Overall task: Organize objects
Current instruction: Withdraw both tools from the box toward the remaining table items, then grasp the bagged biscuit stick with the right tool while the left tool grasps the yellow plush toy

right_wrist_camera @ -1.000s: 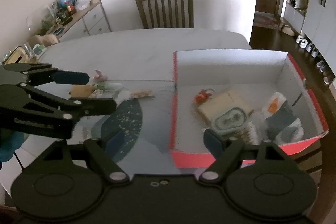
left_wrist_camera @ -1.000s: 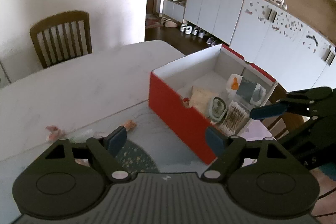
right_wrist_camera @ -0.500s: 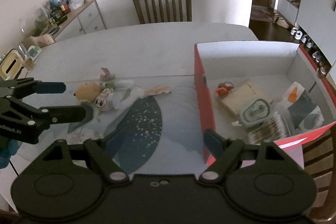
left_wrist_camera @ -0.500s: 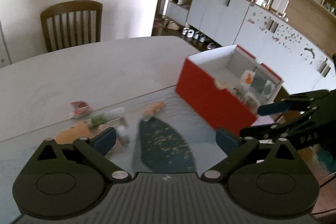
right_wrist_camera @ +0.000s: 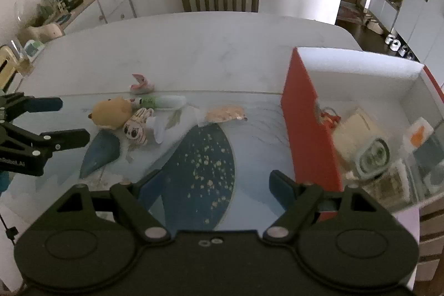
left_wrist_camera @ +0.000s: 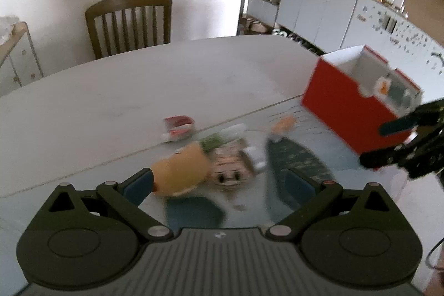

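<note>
Presently: left gripper (left_wrist_camera: 219, 179) wide open, empty, above the round tan plush toy (left_wrist_camera: 181, 171); right gripper (right_wrist_camera: 213, 185) open, empty; red-sided cardboard box (right_wrist_camera: 305, 124) awaits remaining desk (right_wrist_camera: 208, 46) clutter.

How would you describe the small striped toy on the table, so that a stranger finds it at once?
Start at the red box and look left across the mat with the dark blue whale to the cluster of small items. The striped toy lies beside the round yellow plush, below the green and white tube. Only it has stripes and big dark eyes.
</note>
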The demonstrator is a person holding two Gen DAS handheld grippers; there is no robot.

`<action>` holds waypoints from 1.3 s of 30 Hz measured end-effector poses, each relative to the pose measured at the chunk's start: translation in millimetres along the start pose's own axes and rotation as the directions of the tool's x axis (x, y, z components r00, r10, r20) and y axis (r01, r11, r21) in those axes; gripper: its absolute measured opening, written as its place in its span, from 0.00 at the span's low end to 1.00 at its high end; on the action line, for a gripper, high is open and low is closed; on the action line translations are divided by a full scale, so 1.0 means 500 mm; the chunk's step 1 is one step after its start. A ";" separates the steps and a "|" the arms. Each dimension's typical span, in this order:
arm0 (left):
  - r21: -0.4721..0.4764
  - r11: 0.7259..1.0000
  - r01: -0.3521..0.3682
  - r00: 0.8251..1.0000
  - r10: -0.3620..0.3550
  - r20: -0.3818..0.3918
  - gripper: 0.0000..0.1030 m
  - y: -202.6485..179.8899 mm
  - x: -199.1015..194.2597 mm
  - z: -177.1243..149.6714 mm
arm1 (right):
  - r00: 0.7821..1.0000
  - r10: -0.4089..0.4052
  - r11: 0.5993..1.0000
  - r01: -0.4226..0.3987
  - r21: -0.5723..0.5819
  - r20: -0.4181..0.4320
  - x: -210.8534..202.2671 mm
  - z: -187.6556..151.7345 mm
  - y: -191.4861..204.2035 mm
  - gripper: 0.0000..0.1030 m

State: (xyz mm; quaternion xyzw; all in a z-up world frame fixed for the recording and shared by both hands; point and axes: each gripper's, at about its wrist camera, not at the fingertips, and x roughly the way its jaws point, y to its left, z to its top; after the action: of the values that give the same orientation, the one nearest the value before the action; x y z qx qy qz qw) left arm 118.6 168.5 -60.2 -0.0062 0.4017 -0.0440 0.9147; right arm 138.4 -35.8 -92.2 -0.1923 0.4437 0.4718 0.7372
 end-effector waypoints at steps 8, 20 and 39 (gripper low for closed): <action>0.087 0.996 -0.032 0.998 0.037 -0.058 0.98 0.057 0.070 -0.019 | 0.999 -0.029 1.000 0.029 0.006 -0.038 0.071 0.047 0.011 0.80; 0.134 0.990 -0.042 0.996 0.052 -0.074 0.98 0.087 0.146 -0.014 | 0.991 -0.075 0.991 0.087 0.104 -0.113 0.197 0.111 -0.004 0.80; 0.136 0.990 0.036 0.997 -0.026 -0.075 0.89 0.095 0.188 -0.011 | 0.974 -0.145 0.969 0.175 0.173 -0.176 0.292 0.143 -0.001 0.78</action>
State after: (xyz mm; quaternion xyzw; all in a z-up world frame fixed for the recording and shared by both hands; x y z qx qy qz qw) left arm 181.5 208.1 -135.3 0.0523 0.4304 -0.0862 0.8970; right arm 195.9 90.9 -176.2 -0.1952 0.5276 0.3496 0.7492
